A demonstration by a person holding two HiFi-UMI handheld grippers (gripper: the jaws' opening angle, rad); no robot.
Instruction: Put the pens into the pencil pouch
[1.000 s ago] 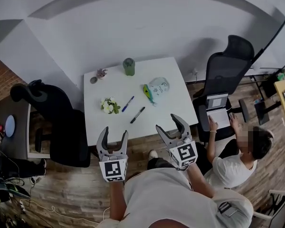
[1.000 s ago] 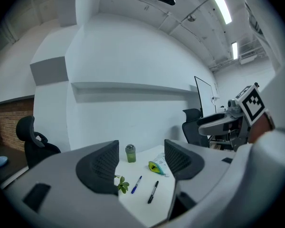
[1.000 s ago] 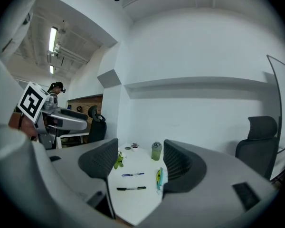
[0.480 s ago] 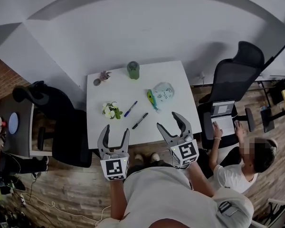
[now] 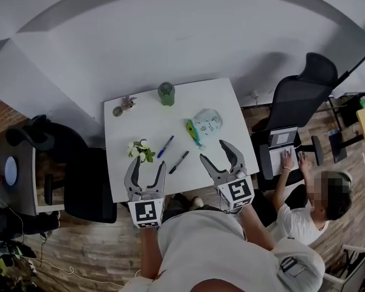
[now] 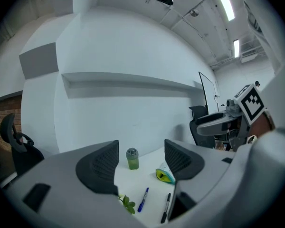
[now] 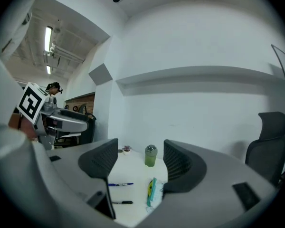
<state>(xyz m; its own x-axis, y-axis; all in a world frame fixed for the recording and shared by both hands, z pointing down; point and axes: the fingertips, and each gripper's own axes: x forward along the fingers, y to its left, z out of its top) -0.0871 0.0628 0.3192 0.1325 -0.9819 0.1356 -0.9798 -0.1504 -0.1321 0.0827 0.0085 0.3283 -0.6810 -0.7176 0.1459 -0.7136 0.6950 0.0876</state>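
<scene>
A blue pen (image 5: 165,146) and a black pen (image 5: 179,162) lie side by side in the middle of the white table (image 5: 125,184). To their right lies the pale pencil pouch (image 5: 204,122), its green-and-yellow mouth toward the pens. Both pens also show in the left gripper view, the blue pen (image 6: 143,199) beside the black pen (image 6: 166,208), with the pouch (image 6: 165,175) behind. My left gripper (image 5: 145,170) hangs open over the table's near edge. My right gripper (image 5: 221,152) is open too, just short of the pouch. Neither holds anything.
A green cup (image 5: 165,92) stands at the table's far edge, a tiny potted plant (image 5: 128,103) to its left, a small flower bunch (image 5: 140,150) near the left side. Black office chairs (image 5: 85,181) flank the table. A person (image 5: 307,202) sits at the right with a laptop (image 5: 280,157).
The view has drifted and both grippers have come forward: they were off the table's near edge and now reach over it. Pens and pouch have not moved.
</scene>
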